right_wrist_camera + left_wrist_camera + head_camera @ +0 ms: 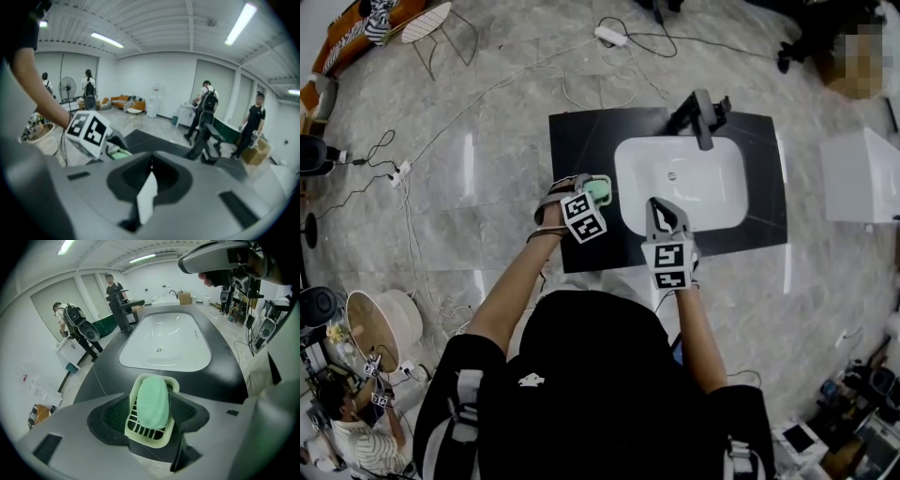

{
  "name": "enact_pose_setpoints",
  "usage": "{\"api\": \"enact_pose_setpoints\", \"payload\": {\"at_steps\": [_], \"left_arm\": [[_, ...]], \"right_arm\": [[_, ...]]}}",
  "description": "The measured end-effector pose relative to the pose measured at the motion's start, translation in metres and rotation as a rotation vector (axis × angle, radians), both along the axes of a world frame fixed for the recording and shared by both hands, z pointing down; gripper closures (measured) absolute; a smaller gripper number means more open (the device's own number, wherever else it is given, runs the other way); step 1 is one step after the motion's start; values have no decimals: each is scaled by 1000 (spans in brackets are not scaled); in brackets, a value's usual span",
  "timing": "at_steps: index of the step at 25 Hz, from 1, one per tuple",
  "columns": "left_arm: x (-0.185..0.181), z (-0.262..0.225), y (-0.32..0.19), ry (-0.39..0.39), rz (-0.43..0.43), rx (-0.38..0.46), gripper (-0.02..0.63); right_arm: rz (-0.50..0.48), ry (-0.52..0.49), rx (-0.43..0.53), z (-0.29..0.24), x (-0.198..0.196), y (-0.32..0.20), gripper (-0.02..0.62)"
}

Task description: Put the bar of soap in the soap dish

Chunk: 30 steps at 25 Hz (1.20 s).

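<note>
The pale green bar of soap (153,401) lies in the cream slotted soap dish (145,436) on the black counter (225,366), left of the white basin (164,341). My left gripper (150,405) points down over it, jaws open, one ribbed pad on each side of the dish. In the head view the dish (601,190) shows just right of the left gripper (581,190). My right gripper (666,217) hangs over the basin's front rim, and its own view shows the right gripper (151,169) shut with nothing in it.
A dark faucet (701,117) stands behind the basin (680,183). Cables and a power strip (609,36) lie on the tiled floor. A white box (861,173) stands to the right. Several people (206,110) stand in the room beyond.
</note>
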<state>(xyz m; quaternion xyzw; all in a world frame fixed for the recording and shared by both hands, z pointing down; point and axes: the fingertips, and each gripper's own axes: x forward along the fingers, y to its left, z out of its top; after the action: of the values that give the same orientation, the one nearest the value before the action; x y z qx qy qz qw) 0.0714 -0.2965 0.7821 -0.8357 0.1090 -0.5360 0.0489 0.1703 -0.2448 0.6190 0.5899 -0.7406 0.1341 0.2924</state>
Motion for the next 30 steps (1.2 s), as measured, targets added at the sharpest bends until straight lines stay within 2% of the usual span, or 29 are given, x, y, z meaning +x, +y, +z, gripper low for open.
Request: {"api": "enact_pose_setpoints", "payload": {"at_steps": [8, 12, 18, 24, 30], "left_arm": [[-16, -14, -2, 20, -63, -21, 322], [-21, -27, -8, 61, -108, -16, 322], [-27, -61, -19, 174, -217, -9, 329], [-33, -114, -31, 334, -320, -11, 418], [-44, -183, -46, 482, -389, 86, 487]], "right_arm": [[-21, 6, 40, -15, -1, -12, 561], [-37, 7, 65, -25, -3, -19, 561], [-53, -4, 102, -39, -6, -30, 561], [-101, -11, 160, -65, -13, -41, 561], [-117, -31, 250, -109, -20, -60, 561]]}}
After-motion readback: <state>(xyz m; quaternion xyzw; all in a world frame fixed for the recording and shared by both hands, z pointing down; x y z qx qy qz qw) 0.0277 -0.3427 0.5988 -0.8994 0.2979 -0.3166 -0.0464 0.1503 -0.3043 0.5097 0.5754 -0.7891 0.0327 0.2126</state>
